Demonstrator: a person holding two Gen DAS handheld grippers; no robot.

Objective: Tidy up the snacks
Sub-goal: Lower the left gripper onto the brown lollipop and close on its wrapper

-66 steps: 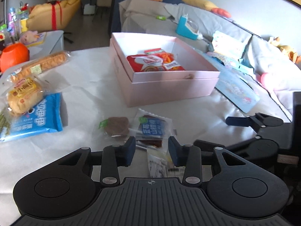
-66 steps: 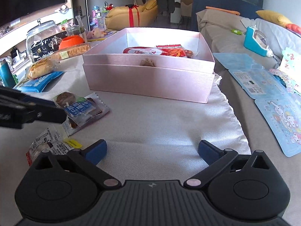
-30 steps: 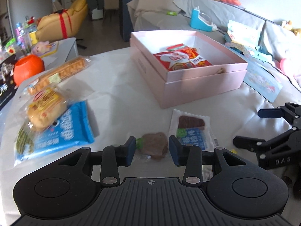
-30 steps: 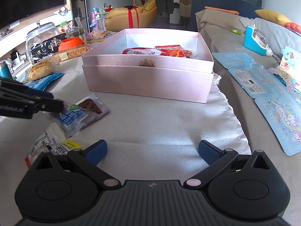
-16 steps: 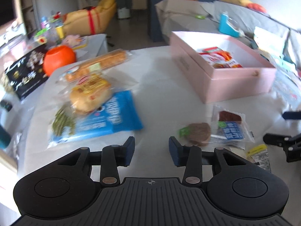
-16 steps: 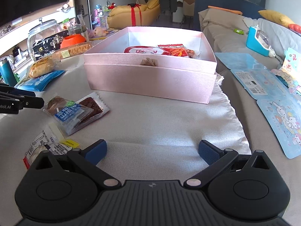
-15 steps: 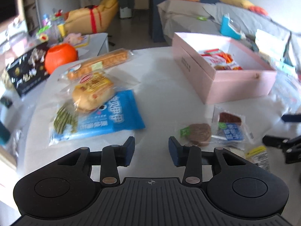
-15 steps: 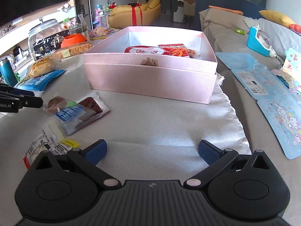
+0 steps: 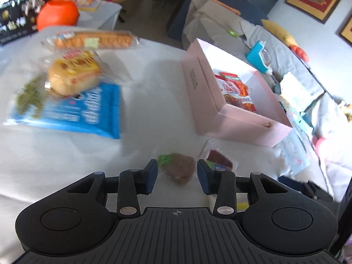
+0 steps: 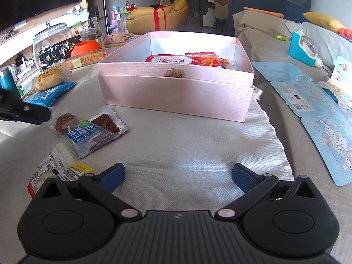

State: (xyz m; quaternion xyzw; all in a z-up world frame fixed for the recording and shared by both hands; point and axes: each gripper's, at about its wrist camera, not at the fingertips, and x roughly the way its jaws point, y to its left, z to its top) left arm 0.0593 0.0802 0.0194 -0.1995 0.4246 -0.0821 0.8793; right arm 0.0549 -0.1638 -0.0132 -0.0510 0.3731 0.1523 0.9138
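Table cloth (image 10: 198, 145): pale woven fabric, everything sits on it.
Pink box (image 10: 176, 92): biggest thing here, lid off, at 12 o'clock from the right gripper and roughly 1 o'clock from the left one; red snack bags (image 10: 176, 59) already lie inside.
Blue snack bag (image 9: 72, 110): flat at about 10 o'clock in the left wrist view, with a round bun pack (image 9: 72, 72) on top of it and a long bread pack (image 9: 94, 40) just behind.
Blue-label snack packs (image 10: 88, 129): little overlapping pile at 10 o'clock from the right gripper, near the box's front wall but not touching it.
Brown snack (image 9: 180, 168): small clear-wrapped piece lying on the cloth, right between the left fingers.
Left gripper (image 9: 177, 176): jaws partly spread, one on each side of the brown snack, nothing pinched and I can't see either pad touching the wrapper.
Right gripper (image 10: 177, 176): jaws spread wide, holding nothing, over bare cloth in front of the box.
Changed: half a second ago the left gripper was pointed at bare cloth with the brown snack off at 1 o'clock; now it's swung back and straddles it. The right one hasn't budged.
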